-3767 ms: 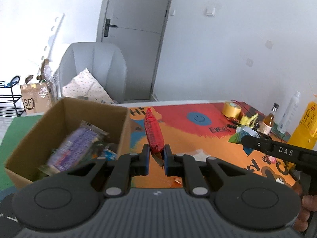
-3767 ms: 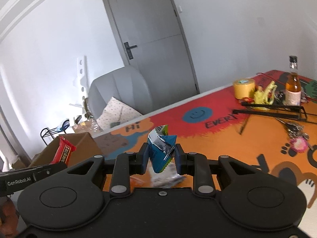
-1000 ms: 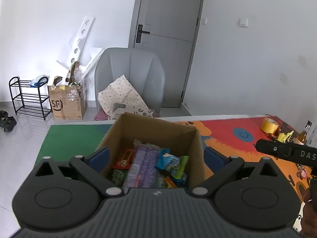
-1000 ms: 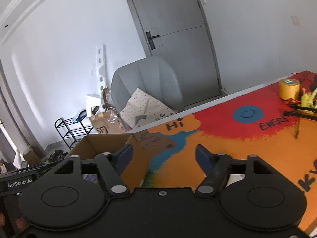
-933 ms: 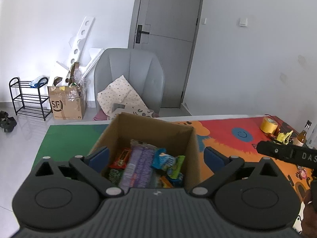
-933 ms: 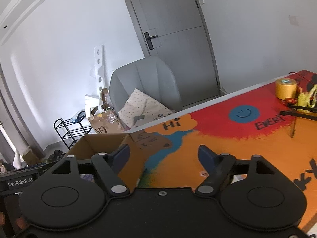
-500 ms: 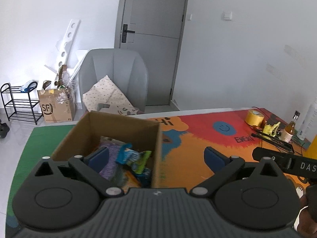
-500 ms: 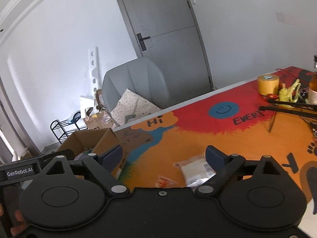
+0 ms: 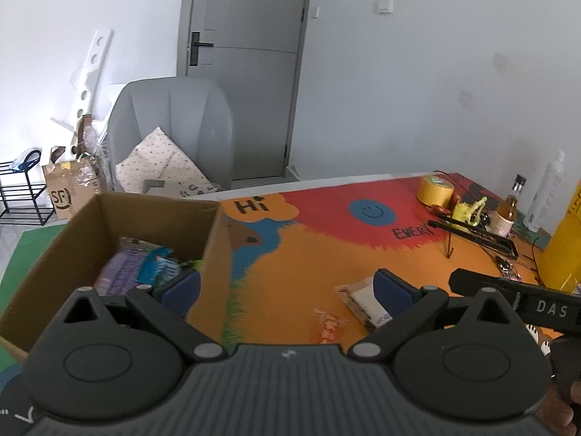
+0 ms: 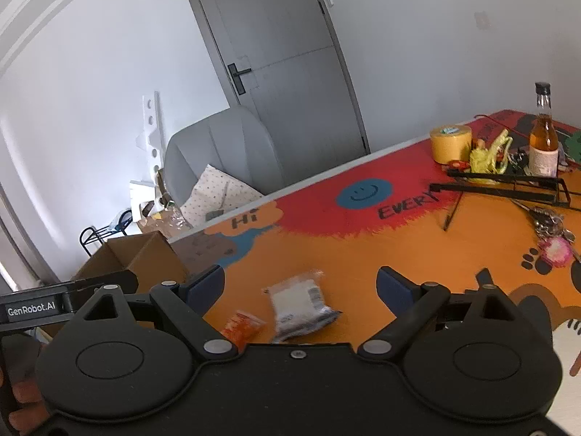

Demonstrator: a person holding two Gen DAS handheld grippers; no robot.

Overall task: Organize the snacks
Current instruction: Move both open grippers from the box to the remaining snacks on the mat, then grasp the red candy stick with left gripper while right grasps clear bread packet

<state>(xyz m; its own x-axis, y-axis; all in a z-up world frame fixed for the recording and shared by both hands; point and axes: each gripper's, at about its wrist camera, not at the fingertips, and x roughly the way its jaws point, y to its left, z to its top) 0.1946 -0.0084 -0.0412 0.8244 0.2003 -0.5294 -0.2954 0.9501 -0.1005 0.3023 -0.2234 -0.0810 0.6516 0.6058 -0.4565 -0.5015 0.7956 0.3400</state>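
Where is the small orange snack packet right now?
The orange packet lies on the orange mat, between the cardboard box and the white packet, just left of the latter in the right wrist view.

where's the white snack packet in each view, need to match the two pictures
Left wrist view: the white snack packet lies on the orange mat, lower right of centre, partly behind the left tool's right finger.
Right wrist view: the packet lies low at centre, in the gap of the open right tool.
Shared landmark: the small orange packet just left of it in both.
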